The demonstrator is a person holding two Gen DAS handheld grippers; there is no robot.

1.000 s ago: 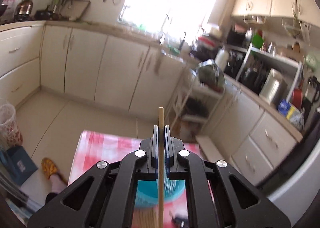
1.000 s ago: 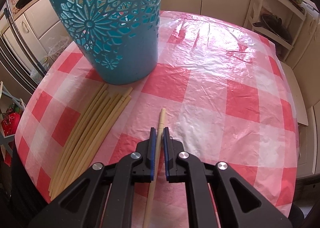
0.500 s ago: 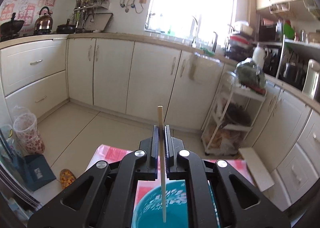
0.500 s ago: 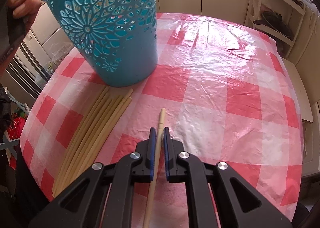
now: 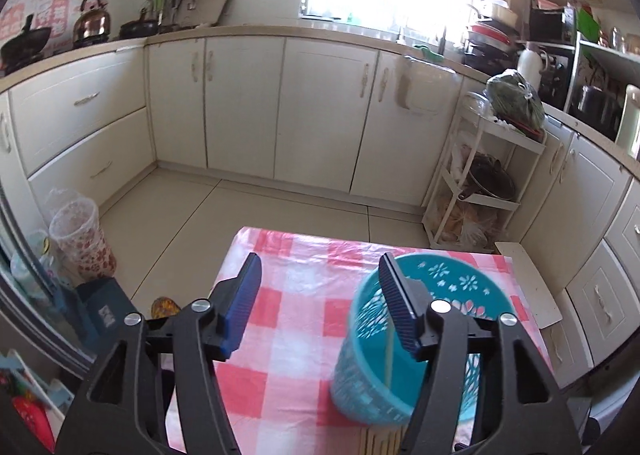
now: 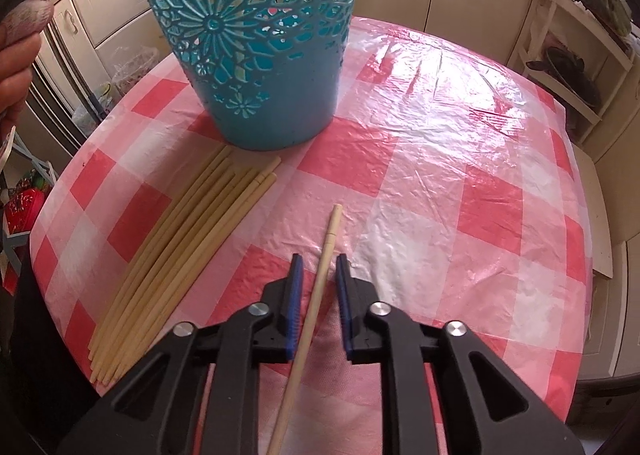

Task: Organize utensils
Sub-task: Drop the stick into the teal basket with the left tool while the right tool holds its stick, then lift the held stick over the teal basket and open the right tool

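Observation:
A teal cut-out utensil holder (image 5: pixel 432 291) stands on the red-and-white checked tablecloth (image 5: pixel 296 279); it also shows in the right wrist view (image 6: pixel 260 55). My left gripper (image 5: pixel 320 267) is open above the holder, and a chopstick (image 5: pixel 389 355) stands inside it. My right gripper (image 6: pixel 319 269) is open with a single chopstick (image 6: pixel 324 255) lying between its jaws on the cloth. A bundle of several chopsticks (image 6: pixel 180 255) lies to its left, against the holder's base.
Tablecloth (image 6: pixel 440 175) has wrinkled plastic cover. A hand (image 6: pixel 20 43) shows at the left edge. Kitchen cabinets (image 5: pixel 280 115), a white rack with pans (image 5: pixel 488 183) and a patterned bin (image 5: pixel 80 239) surround the table.
My left gripper opened and let its chopstick drop into the teal holder. My right gripper opened around the single chopstick, which stays lying on the cloth.

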